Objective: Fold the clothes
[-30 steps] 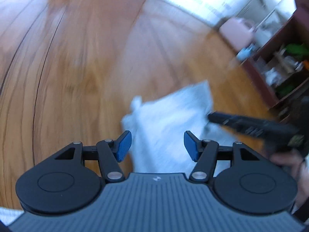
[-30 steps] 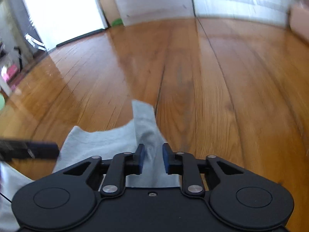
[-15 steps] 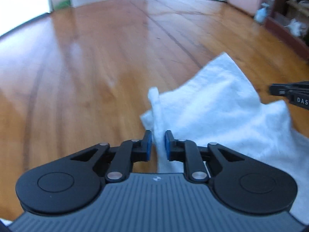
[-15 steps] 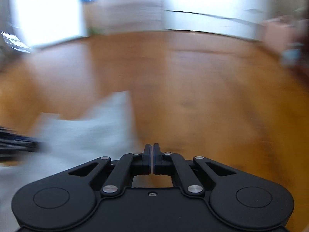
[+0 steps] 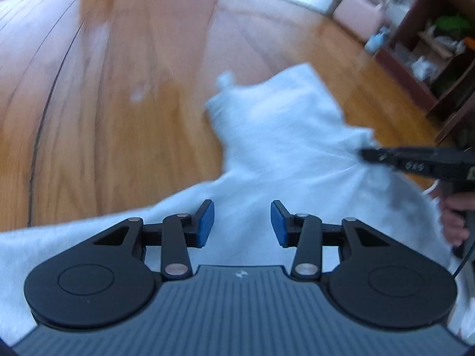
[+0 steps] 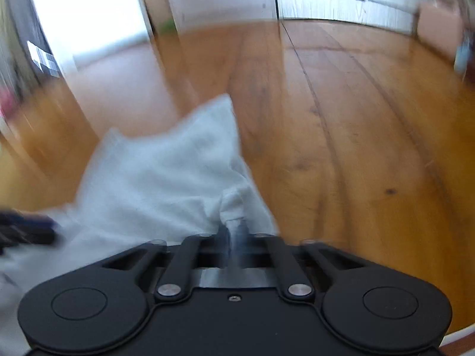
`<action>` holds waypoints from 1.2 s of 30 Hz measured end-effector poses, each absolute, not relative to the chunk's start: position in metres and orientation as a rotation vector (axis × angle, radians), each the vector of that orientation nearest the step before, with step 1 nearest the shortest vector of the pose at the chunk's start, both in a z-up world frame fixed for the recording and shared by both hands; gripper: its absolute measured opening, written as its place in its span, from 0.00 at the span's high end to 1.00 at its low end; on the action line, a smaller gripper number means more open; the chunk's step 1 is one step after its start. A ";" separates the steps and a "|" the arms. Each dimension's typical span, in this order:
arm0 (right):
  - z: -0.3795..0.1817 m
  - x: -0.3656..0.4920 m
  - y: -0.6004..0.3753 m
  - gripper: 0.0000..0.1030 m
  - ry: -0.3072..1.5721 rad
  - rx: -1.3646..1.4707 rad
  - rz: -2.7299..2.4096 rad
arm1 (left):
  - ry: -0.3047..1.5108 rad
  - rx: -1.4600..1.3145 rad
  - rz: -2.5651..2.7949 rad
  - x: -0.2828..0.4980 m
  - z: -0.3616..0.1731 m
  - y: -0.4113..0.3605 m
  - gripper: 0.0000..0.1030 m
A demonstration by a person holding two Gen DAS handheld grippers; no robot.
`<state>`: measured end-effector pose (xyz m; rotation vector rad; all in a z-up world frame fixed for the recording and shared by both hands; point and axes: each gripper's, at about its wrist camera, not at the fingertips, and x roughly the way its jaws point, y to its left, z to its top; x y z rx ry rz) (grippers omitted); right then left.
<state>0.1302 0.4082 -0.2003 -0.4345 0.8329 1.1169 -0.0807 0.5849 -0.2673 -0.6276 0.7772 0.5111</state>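
**Right pinches the cloth, left lets go**

My right gripper (image 6: 234,231) is clamped on a bunched fold of the white cloth (image 5: 285,160), which lies spread on the wooden floor (image 5: 124,112). My left gripper (image 5: 242,222) has just been opening; its blue pads (image 5: 204,222) stand apart above the cloth, gripping nothing

soft, fuzzy white cloth garment (image 5: 285,148) on glossy wooden plank floor (image 5: 124,95); matt black plastic claws, blue pads (image 5: 204,219)
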 end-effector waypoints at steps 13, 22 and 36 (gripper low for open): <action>-0.137 0.150 0.329 0.41 0.944 -0.255 0.854 | 0.824 -0.635 0.555 -0.088 -0.267 0.590 0.53; -0.170 0.104 0.212 0.40 1.275 0.049 0.735 | 0.796 -0.673 0.425 -0.082 -0.258 0.558 0.50; -0.182 0.076 0.223 0.90 0.919 0.113 0.831 | 0.915 -0.642 0.428 -0.103 -0.262 0.514 0.47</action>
